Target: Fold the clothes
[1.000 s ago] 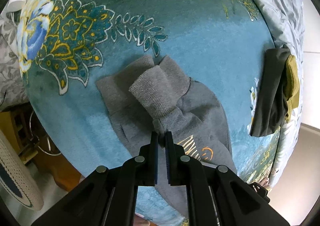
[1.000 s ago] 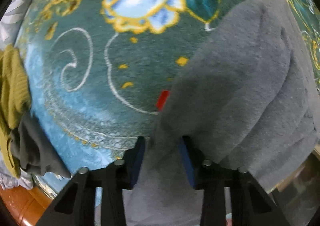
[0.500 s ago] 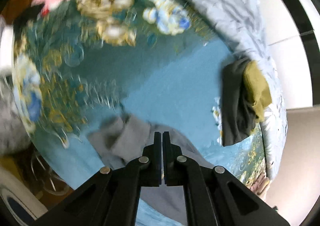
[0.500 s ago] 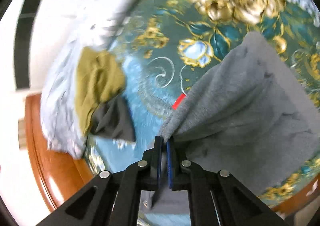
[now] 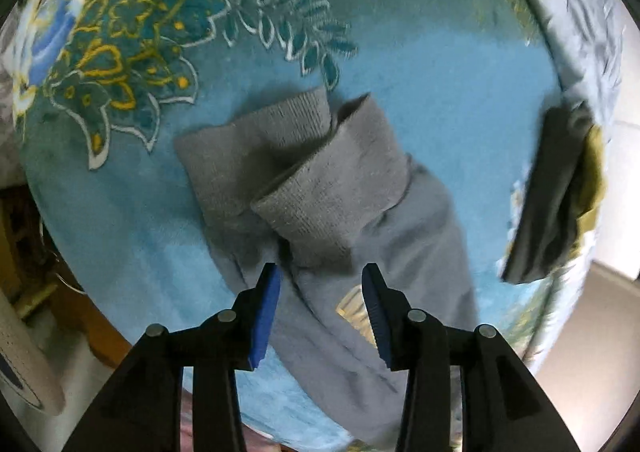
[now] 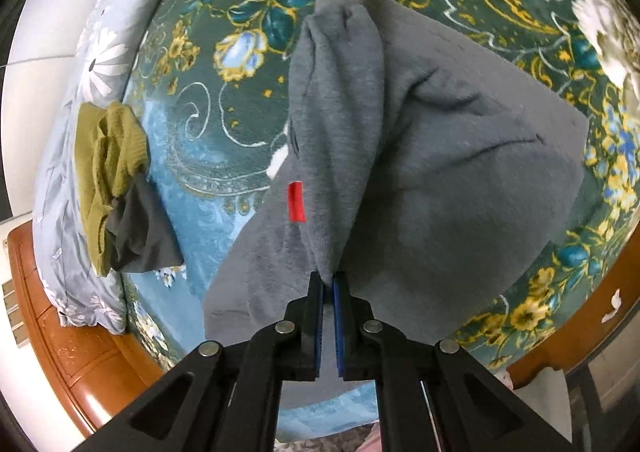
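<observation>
A grey sweatshirt lies on the teal flowered blanket, its two ribbed cuffs stacked in the middle of the left wrist view. My left gripper is open just above the sleeves, near a gold print, holding nothing. In the right wrist view the same grey sweatshirt is lifted into a peak, a small red tag on its edge. My right gripper is shut on a pinch of that grey cloth.
A dark grey garment with an olive one on top lies on a pale flowered pillow at the bed's edge. The same dark garment shows at the right. The orange wooden bed frame runs below.
My left gripper was shut on the sleeve, then lifted away, and now stands open over the cuffs. My right gripper closed on the grey cloth and raised it.
</observation>
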Demonstrator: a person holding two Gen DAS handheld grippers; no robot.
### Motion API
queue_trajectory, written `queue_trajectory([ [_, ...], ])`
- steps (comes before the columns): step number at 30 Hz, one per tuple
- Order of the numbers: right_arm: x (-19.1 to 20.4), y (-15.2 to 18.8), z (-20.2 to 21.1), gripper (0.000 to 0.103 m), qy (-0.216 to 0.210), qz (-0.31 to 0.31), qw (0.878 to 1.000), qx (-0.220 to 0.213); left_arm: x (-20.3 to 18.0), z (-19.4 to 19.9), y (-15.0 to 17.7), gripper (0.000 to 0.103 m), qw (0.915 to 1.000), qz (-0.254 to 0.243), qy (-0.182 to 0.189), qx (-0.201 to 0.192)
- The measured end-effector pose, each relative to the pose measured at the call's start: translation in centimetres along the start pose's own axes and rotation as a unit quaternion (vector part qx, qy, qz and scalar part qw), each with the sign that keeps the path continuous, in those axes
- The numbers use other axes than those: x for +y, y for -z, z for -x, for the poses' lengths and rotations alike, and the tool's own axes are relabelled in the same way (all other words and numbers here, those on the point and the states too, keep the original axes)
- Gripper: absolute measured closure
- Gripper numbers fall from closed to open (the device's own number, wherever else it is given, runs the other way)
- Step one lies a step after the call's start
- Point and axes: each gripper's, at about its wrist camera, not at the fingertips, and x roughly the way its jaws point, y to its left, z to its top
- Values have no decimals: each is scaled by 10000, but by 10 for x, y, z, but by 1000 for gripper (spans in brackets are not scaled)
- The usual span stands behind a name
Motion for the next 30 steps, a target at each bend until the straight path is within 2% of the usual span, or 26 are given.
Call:
queue_trajectory([
  [1,4,0,-1,98,9,24,10000,-4,-2,-4,0,60,10000,-19,-35,-31],
  [3,11,1,-2,98,31,78,10000,-15,-7,-5,-4,68,9999,32,-54,-140],
  [4,13,1,0,98,41,96,9999,-14,-10,-6,-6,86,9998,5,-116,-148],
  [5,14,1,1,98,50,111,9999,-11,-16,-6,-7,96,9996,-95,-212,-165],
  [8,22,3,9,98,-18,173,9998,-76,-27,-4,-9,97,9982,-344,-452,-204],
  [10,29,6,26,98,-304,341,9986,-279,-18,0,-10,97,9983,-331,-432,-186],
  [12,35,13,52,99,-769,608,9936,-567,-10,3,-10,97,9985,-318,-412,-169],
  [14,32,23,68,99,-900,880,9897,-676,-1,7,-10,97,9987,-305,-392,-151],
  [17,7,32,51,99,-424,714,9956,-424,12,13,-10,96,9989,-285,-362,-124],
  [20,-28,41,10,98,106,8,9999,6,26,18,-11,97,9990,-266,-332,-97],
  [21,-29,45,2,99,133,-12,9999,61,30,20,-11,97,9991,-259,-322,-88],
  [23,-20,50,-9,98,102,143,9998,115,36,23,-11,97,9992,-260,-310,-74],
  [24,-12,51,-13,95,68,284,9995,131,33,22,-12,97,9991,-282,-318,-73],
  [27,26,42,-19,94,51,828,9966,-9,26,20,-15,96,9988,-349,-344,-72],
  [28,36,38,-22,91,71,908,9958,-64,23,20,-16,96,9987,-372,-352,-71],
  [29,46,33,-25,74,92,961,9953,-116,20,19,-18,96,9983,-424,-385,-63],
  [30,56,26,-30,47,99,951,9952,-195,15,18,-19,96,9977,-512,-447,-46],
])
